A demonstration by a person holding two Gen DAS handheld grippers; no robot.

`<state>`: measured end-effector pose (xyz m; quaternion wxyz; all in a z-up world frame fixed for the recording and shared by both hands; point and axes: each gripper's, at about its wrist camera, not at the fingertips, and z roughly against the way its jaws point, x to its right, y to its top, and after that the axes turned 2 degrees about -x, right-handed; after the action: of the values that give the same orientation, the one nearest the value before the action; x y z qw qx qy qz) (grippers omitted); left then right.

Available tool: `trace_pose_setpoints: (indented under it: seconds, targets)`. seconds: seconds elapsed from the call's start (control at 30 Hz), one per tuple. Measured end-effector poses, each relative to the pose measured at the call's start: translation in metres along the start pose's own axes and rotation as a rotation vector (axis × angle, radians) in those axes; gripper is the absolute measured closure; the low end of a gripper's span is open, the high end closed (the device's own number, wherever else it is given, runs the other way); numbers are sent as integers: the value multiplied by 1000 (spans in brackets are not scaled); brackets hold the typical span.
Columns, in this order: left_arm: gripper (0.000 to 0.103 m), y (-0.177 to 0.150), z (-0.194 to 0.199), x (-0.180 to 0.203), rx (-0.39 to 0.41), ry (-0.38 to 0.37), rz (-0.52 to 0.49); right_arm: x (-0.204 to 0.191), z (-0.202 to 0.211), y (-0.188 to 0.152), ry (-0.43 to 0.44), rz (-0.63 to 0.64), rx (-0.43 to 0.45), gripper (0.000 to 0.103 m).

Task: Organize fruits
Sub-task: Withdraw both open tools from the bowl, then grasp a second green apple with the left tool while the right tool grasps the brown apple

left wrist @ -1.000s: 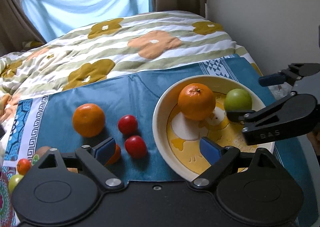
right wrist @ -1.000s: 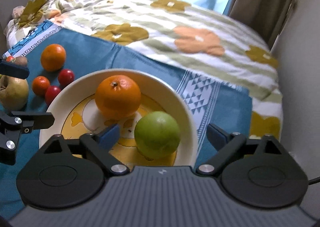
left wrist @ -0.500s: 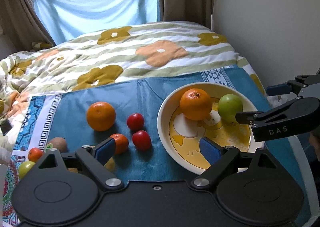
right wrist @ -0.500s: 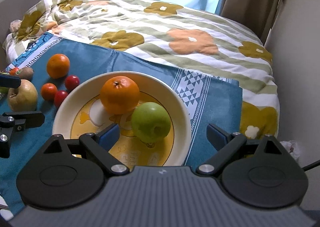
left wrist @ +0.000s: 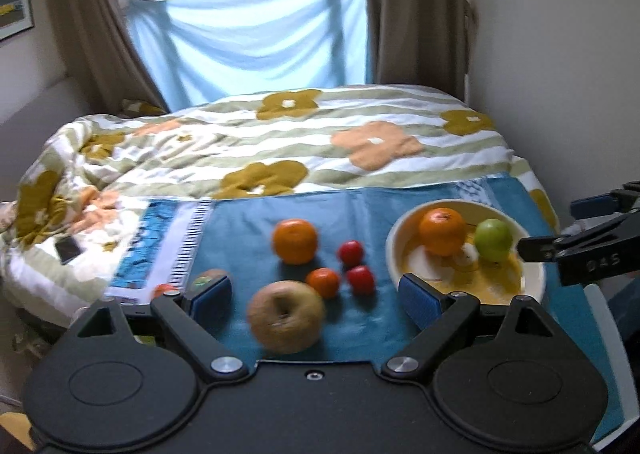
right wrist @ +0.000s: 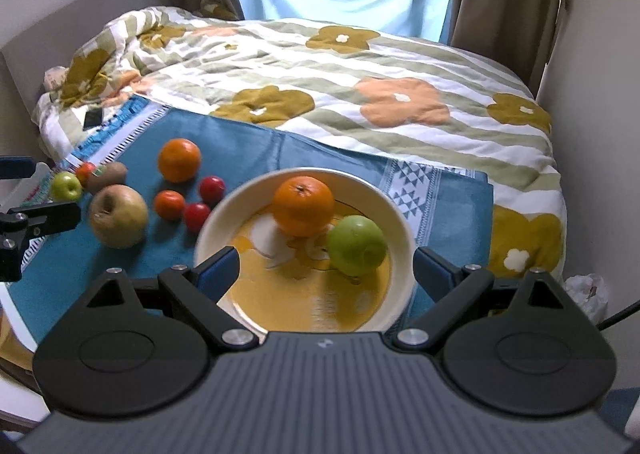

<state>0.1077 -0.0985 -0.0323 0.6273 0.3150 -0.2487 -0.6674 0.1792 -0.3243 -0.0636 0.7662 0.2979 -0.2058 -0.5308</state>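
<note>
A cream bowl with a yellow inside holds an orange and a green apple; the bowl also shows in the left wrist view. On the blue cloth lie an orange, a yellow-brown apple, a small orange fruit, two red fruits, a kiwi and a small green apple. My left gripper is open and empty above the yellow-brown apple. My right gripper is open and empty above the bowl.
The cloth lies on a bed with a flowered duvet. A wall stands at the right, curtains and a window at the back. A dark phone lies on the duvet at the left. A white crumpled bag sits beside the bed.
Both grippers have pulled back and risen away from the bowl and fruits. More of the bed and window shows. The fruits have not moved.
</note>
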Motion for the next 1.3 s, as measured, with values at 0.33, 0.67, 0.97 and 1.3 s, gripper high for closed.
trace_pose_setpoints:
  seconds: [0.33,0.67,0.97,1.3]
  targets:
    - [10,-22,17,-83,-26,20,8,-72,25,2,20,-93,20,0]
    - [10,-43,-10,-151,-49,-17,-61,-154,5,-1,-1,-178,8,0]
    - [14,-54,-62,-192,-72,-109,-114,-203,-35,-12,-63,-266,-9,0]
    - [21,-56,-118,-195,-85,-199,-182,-230,-80,-15,-121,-318,-36,0]
